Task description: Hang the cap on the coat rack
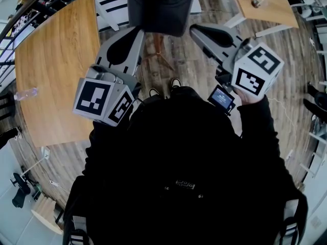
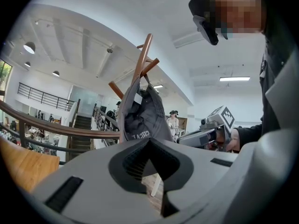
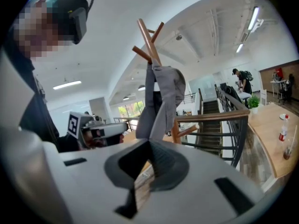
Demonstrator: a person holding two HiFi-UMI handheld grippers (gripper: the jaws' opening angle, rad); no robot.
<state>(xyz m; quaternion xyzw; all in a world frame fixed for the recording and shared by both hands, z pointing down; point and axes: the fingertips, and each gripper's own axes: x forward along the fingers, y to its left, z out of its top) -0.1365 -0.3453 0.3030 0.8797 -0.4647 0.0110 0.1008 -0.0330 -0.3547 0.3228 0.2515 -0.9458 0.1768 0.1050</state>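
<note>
A dark grey cap (image 1: 161,9) hangs from the pegs of the brown wooden coat rack (image 2: 142,59), with its crown drooping below them (image 2: 142,115) (image 3: 163,101). Both grippers point up at it from below. My left gripper (image 1: 139,32) is just under the cap's lower left edge, its jaws (image 2: 149,143) closed tip to tip with nothing seen between them. My right gripper (image 1: 194,29) is by the cap's lower right edge, its jaws (image 3: 149,143) also closed and empty. The cap looks a short way beyond both tips. The rack's pegs (image 3: 148,41) rise above the cap.
A big wooden table (image 1: 56,75) with a plastic bottle (image 1: 25,93) stands at the left. A second table (image 1: 265,1) is at the top right. White chairs (image 1: 110,6) stand behind the rack. A railing (image 3: 219,120) and stairs lie beyond, with people far off.
</note>
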